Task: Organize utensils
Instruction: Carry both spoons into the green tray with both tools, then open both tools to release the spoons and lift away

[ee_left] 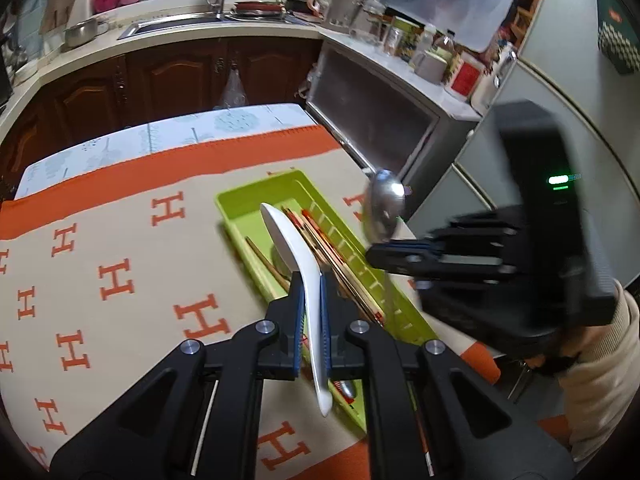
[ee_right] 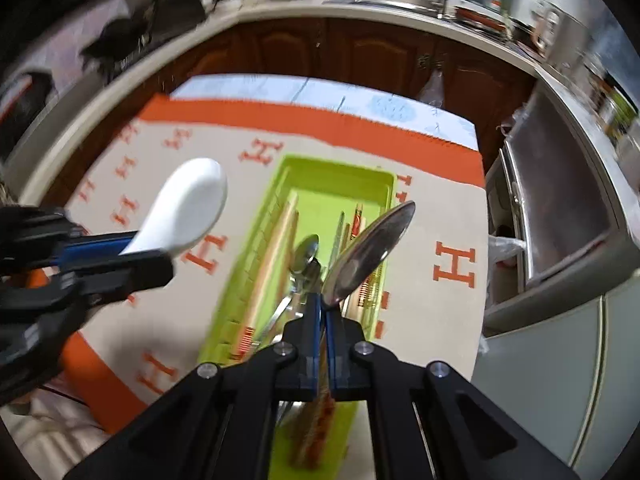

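Utensils ride above our green tray (ee_left: 240, 204): left gripper (ee_left: 311, 280) clamps the white spoon (ee_left: 288, 240), right gripper (ee_right: 323, 308) pinches the steel spoon (ee_right: 368, 252), ready for sorting.

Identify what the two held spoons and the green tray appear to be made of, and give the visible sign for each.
White spoon in the left gripper: likely glazed ceramic, possibly melamine; smooth, opaque, thick-walled, softly glossy.
Metal spoon in the right gripper: probably polished stainless steel; mirror-like silver bowl with reflections.
Green tray: looks like moulded plastic; uniform lime colour, thin ribbed walls, dull sheen.
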